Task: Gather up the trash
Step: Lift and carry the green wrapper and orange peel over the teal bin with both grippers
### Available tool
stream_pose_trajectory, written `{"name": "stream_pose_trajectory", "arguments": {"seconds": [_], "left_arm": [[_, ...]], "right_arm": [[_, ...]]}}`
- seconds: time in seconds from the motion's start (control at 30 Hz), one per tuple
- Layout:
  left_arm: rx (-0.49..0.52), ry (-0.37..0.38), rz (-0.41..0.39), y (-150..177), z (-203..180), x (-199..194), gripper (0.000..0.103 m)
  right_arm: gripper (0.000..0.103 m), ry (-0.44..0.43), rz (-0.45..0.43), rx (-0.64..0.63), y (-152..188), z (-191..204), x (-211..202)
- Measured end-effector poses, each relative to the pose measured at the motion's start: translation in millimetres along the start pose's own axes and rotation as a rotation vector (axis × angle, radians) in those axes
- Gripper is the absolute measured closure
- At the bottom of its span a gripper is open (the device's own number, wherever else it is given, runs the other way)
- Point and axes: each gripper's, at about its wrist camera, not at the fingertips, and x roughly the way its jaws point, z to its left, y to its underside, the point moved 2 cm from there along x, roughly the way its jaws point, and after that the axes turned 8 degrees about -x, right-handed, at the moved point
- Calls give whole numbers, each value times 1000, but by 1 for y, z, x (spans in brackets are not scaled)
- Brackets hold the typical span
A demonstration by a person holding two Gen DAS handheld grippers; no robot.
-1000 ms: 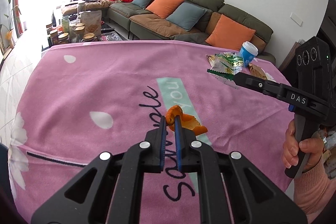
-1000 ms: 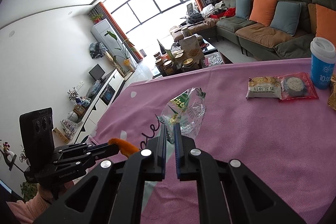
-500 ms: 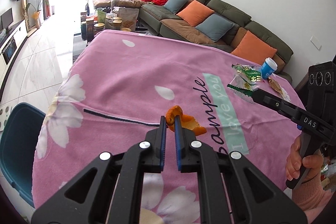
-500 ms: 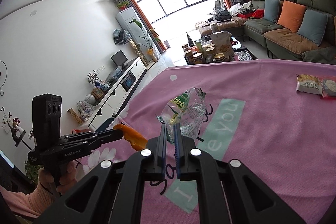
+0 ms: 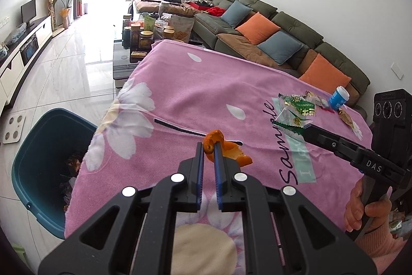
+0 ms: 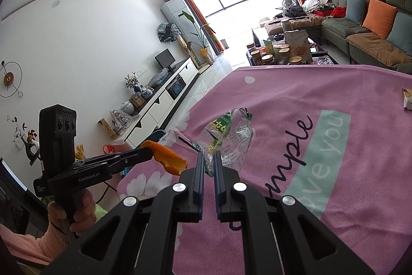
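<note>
Orange peel point(image 5: 215, 143) sits clamped in the left gripper point(image 5: 208, 149) fingers and a clear wrapper point(image 6: 229, 138) in the right gripper point(image 6: 209, 159) fingers, both above the table's near-left edge beside the teal bin point(image 5: 33, 146), while more wrappers point(image 5: 298, 105) and a blue cup point(image 5: 339, 97) wait at the far-right corner.

Both grippers point(image 5: 208, 146) point(image 6: 208, 161): black plastic, blue-ribbed pads point(image 5: 219, 172), silver screws point(image 5: 177, 177), white "DAS"/"GenRobot.AI" lettering (triple-lens camera blocks point(image 6: 58, 120) on top). Pink knit sleeves point(image 6: 28, 241).
</note>
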Motion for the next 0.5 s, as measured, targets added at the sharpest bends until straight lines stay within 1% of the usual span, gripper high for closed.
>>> {"name": "stream_pose_trajectory", "arguments": {"seconds": [0.5], "left_arm": [[-42, -67, -45, 3, 25, -29, 95]], "right_arm": [[97, -73, 38, -48, -4, 32, 28]]}}
